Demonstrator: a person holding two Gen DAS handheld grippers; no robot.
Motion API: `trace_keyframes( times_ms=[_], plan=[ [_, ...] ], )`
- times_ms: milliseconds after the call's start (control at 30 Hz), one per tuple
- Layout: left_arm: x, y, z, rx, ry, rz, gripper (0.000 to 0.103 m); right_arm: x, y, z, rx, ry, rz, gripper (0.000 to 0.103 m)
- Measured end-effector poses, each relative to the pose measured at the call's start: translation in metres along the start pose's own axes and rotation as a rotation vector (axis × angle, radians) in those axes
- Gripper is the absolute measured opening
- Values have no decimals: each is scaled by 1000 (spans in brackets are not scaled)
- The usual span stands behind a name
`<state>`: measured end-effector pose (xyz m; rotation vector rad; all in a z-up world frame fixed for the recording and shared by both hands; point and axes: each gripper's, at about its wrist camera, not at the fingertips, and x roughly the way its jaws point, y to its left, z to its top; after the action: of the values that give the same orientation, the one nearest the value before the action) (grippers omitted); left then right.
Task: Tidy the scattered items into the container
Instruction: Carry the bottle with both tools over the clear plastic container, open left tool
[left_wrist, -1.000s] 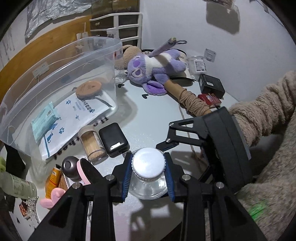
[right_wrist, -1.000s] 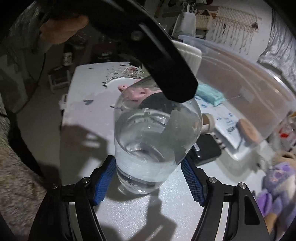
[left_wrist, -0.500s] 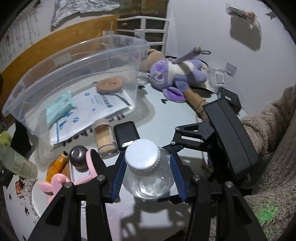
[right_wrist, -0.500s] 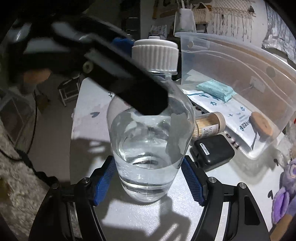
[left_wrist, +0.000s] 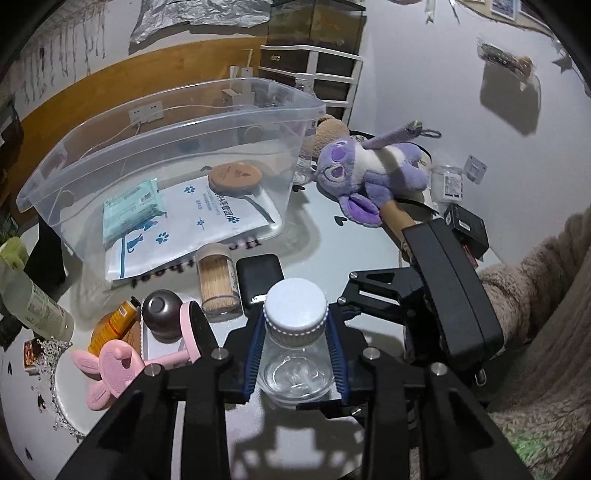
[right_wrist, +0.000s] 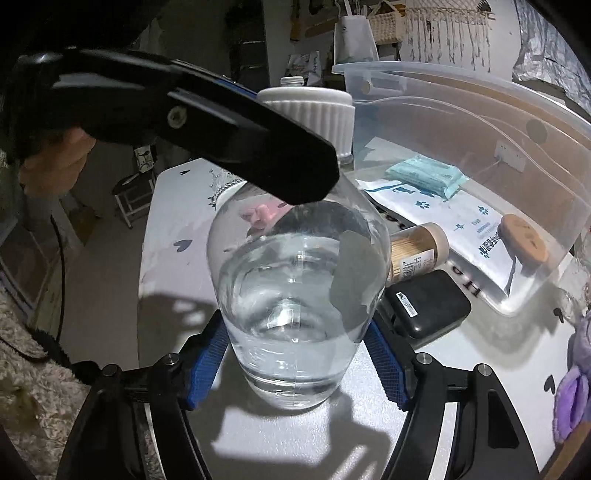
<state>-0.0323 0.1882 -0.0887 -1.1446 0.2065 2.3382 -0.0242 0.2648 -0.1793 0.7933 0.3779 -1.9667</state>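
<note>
The left claw (left_wrist: 296, 345) has its blue pads pressed against the neck of a clear bottle (left_wrist: 295, 373), just under the white ribbed cap (left_wrist: 295, 308), pinching it from above. The right claw (right_wrist: 295, 363) comes at the same bottle from the side, low down; its blue pads sit either side of the rounded body, close against the glass, though I cannot tell for sure whether they grip or only bracket it. The bottle stands upright on the white desk (left_wrist: 321, 236), partly filled with clear liquid. Just beyond the bottle lie a black case (left_wrist: 258, 278) and, touching it, a jar of toothpicks (left_wrist: 217, 284) on its side. Behind those sits the clear plastic bin (left_wrist: 177, 122), holding a teal wipes pack (left_wrist: 131, 206), a printed white pouch (left_wrist: 207, 218) and a round wooden lid (left_wrist: 234, 177). To the side of the bottle away from the sleeve are a dark round knob (left_wrist: 162, 319), an orange tube (left_wrist: 116, 325) and a pink rabbit-shaped brush (left_wrist: 110, 369). Past the bin's far corner lies a purple plush toy (left_wrist: 373, 166). A fuzzy beige sleeve (left_wrist: 535, 280) reaches in behind the right claw.
</note>
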Motion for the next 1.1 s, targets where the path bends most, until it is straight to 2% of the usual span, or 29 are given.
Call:
trace_keyframes(
  times_ms=[167,300,400,600,767,900,1000,1100],
  plan=[
    [-11,-3,7,8,-29,-4,32,-9,1,10,4,11,-57,71],
    [-34,-4,24,15,-86,-21,32,-32,0,34,28,11,-84,71],
    [-54,-3,47,22,-127,-37,32,-50,-3,55,50,9,-107,71],
    [-102,17,114,84,-230,-77,32,-93,-16,134,5,8,-215,71],
    [-128,67,190,106,-311,-94,32,-102,-51,221,-36,-14,-291,71],
    [-131,117,236,82,-325,-85,32,-82,-85,280,-54,1,-284,71],
    [-122,159,253,16,-314,-89,32,-64,-107,310,-65,27,-262,71],
    [-108,191,256,-43,-289,-72,32,-28,-132,325,-71,72,-190,71]
  ],
)
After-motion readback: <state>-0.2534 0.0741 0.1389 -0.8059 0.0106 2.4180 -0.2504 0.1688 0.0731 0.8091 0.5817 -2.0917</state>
